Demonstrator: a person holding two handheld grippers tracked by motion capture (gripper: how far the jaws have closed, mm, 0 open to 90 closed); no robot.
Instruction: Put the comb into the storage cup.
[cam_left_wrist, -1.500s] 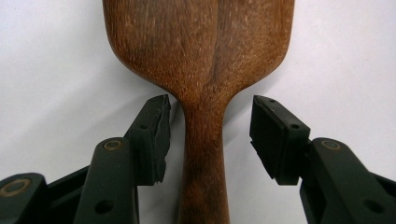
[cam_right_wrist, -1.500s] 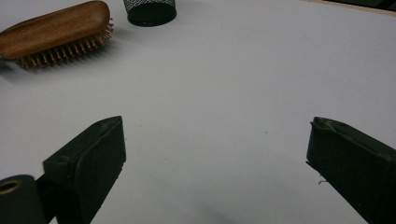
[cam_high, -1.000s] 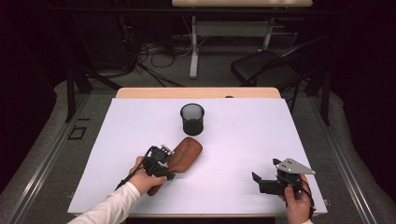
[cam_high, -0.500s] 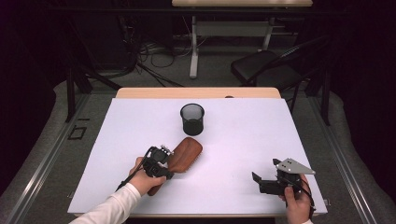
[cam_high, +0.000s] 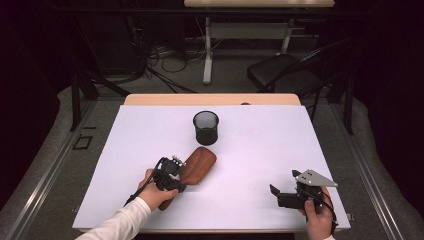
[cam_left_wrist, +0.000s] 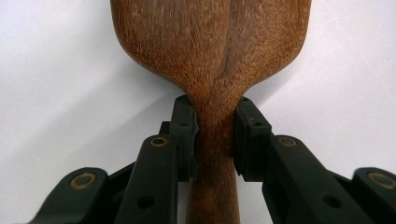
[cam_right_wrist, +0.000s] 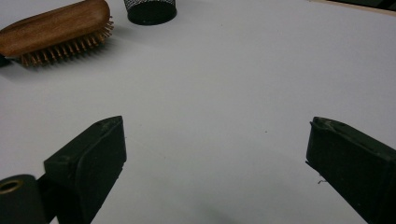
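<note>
Left gripper (cam_left_wrist: 215, 128) fingers just closed, clamped; right gripper (cam_right_wrist: 217, 161) fingers wide apart.

The table (cam_high: 310, 150) has a white top, and a strip of light wood shows along its far edge. It stands on a grey carpet floor (cam_high: 50, 170), where two metal rails run beside it, one at the left and one at the right. Behind the table the room is very dark. There a second table with white legs (cam_high: 207, 55) stands, and many black cables (cam_high: 160, 55) lie on the floor near it. A black chair (cam_high: 285, 72) is at the right, behind the table
</note>
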